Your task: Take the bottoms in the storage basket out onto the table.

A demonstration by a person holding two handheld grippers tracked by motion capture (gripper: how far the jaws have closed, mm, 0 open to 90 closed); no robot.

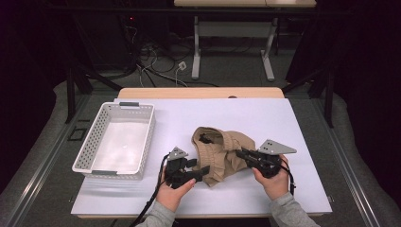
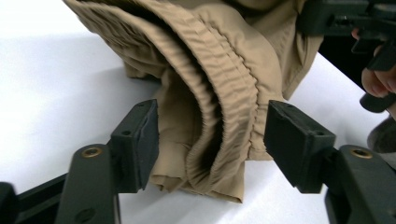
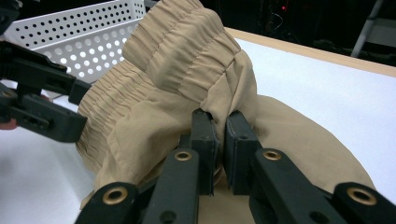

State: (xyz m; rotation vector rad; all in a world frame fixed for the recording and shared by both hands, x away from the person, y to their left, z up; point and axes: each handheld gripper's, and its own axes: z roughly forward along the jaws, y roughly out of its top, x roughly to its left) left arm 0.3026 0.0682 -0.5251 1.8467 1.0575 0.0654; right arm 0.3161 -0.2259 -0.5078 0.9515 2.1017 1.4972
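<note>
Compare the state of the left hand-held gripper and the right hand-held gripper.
The left hand-held gripper has its jaws apart, straddling the elastic waistband of the crumpled tan fabric garment without pressing it; the right hand-held gripper is clamped shut on a fold of that garment. Both are black, two-jawed and aimed at the same garment.

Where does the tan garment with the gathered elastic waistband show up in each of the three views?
High view: the tan garment with the gathered elastic waistband lies bunched at table centre, between both hands.
Left gripper view: it hangs from the top centre, its waistband fold between the open jaws.
Right gripper view: it sits at centre, its cloth pinched by the shut jaws.
Shared landmark: the white tabletop.
</note>
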